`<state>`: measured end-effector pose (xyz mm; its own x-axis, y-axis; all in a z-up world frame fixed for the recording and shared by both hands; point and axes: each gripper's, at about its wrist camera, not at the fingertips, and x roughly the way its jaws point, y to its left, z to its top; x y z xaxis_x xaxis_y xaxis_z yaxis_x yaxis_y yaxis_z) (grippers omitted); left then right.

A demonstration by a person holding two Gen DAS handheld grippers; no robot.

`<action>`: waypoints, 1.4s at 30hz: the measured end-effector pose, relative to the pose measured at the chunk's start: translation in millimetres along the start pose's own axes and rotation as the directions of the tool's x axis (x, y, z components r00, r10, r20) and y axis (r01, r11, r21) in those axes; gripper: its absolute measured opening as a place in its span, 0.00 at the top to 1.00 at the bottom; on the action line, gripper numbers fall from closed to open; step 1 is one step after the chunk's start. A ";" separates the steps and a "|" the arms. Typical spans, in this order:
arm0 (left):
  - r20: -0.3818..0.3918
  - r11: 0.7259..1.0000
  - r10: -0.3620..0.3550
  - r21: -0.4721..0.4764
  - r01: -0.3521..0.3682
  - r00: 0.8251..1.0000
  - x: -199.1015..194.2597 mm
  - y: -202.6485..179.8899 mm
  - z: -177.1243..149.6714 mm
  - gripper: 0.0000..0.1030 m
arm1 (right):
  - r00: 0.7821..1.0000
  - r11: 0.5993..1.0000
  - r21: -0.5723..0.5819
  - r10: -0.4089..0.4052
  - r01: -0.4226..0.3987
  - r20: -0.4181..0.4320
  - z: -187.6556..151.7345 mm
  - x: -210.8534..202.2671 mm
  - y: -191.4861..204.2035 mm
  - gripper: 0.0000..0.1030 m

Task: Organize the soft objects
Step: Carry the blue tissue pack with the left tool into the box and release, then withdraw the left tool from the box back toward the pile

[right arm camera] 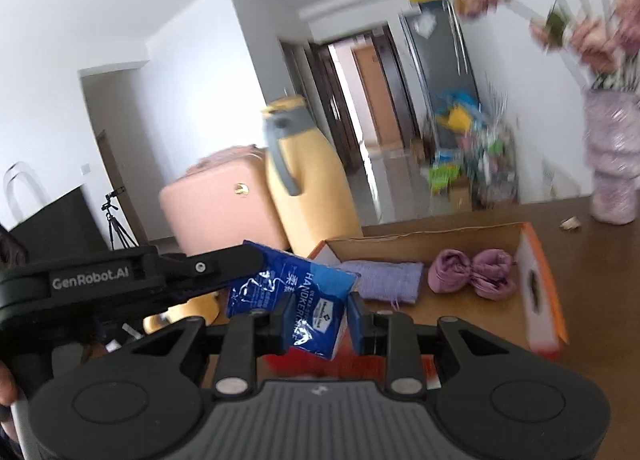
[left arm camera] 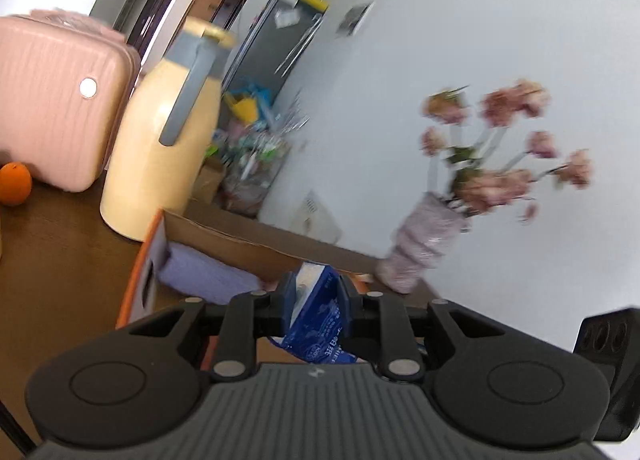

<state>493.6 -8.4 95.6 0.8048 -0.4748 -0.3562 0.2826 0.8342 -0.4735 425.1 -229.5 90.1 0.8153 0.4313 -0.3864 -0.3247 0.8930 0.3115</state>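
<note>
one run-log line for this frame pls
left gripper: shut on tissue pack | right gripper: shut on same pack | pack: above table | box: open, holds purple cloth, socks

I see the box (right arm camera: 536,280) mid-right on the table (right arm camera: 600,260), towel (right arm camera: 384,280) and socks (right arm camera: 472,272) inside; jug (right arm camera: 308,176) and case (right arm camera: 220,204) behind, vase (right arm camera: 612,164) upper right.

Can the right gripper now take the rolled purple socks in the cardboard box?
Probably not yet. The right gripper is shut on the blue tissue pack, which the left gripper also holds. The rolled purple socks lie uncovered in the cardboard box, so the way is free once the pack is released.
</note>
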 end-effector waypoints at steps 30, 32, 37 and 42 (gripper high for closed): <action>0.141 0.879 0.310 0.335 -0.340 0.940 -78.5 -21.6 -39.2 0.34 | 0.985 0.982 -0.126 -0.152 0.142 -0.081 58.1 21.1 -42.2 0.53; 0.176 0.876 0.300 0.338 -0.343 0.938 -105.4 -34.4 -58.6 0.29 | 0.986 0.973 -0.166 -0.166 0.161 -0.017 44.7 -20.2 -35.2 0.48; 0.230 0.864 0.270 0.369 -0.341 0.935 -159.8 -64.0 -114.9 0.21 | 0.977 0.953 -0.227 -0.180 0.202 0.113 -4.5 -104.2 -15.8 0.40; 0.186 0.879 0.253 0.366 -0.306 0.950 -193.0 -76.4 -169.2 0.19 | 0.973 0.950 -0.241 -0.160 0.197 0.166 -67.3 -160.6 -0.8 0.35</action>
<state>228.4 -28.0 64.2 0.9327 -0.1879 -0.3079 0.1936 0.9810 -0.0121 262.1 -290.8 93.5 0.9248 0.2553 -0.2821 -0.2633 0.9647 0.0101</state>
